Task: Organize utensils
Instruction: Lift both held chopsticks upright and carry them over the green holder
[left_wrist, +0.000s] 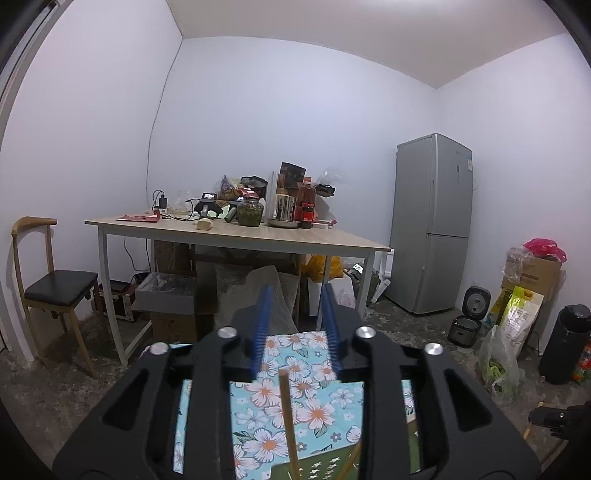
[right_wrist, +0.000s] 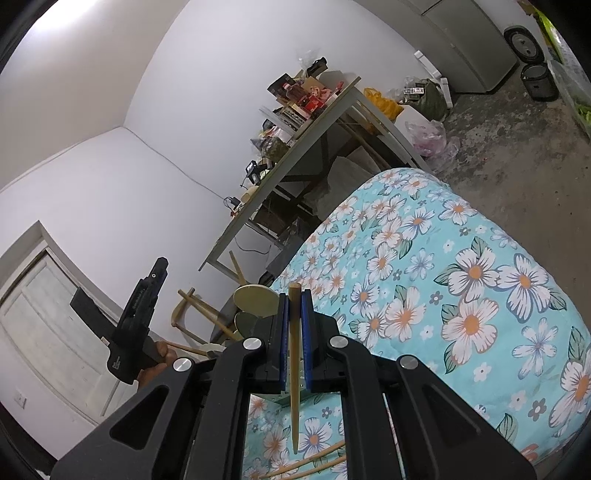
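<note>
Our right tongs (right_wrist: 294, 314) pinch a thin, pale wooden chopstick (right_wrist: 294, 354) between their blue pads, its blunt end poking out past the tips and its pointed end hanging back toward the camera. We judge this grip the main risk: the stick is round and smooth and held along the pads, so any tilt or bump could let it slide or swivel out and drop onto the soft cloth below.

Our left tongs (left_wrist: 295, 310) stand spread with nothing between the pads; a second bare wooden stick (left_wrist: 288, 417) stands beneath them over a dark green perforated holder (left_wrist: 332, 469), only partly seen. If we close here we would likely miss the stick, or knock it askew.

More pale sticks (right_wrist: 314, 461) lie loose at the lower edge of the right view, and could roll on the padded surface.

That surface is a turquoise quilted cover printed with white and orange flowers (right_wrist: 461, 295), soft and uneven, so nothing will sit steady on it. Beyond it stand a cluttered wood-topped counter (left_wrist: 236, 236), a grey two-door fridge (left_wrist: 432, 221), a wooden chair with a black seat (left_wrist: 55, 288) and a rough concrete floor (left_wrist: 406, 332).
</note>
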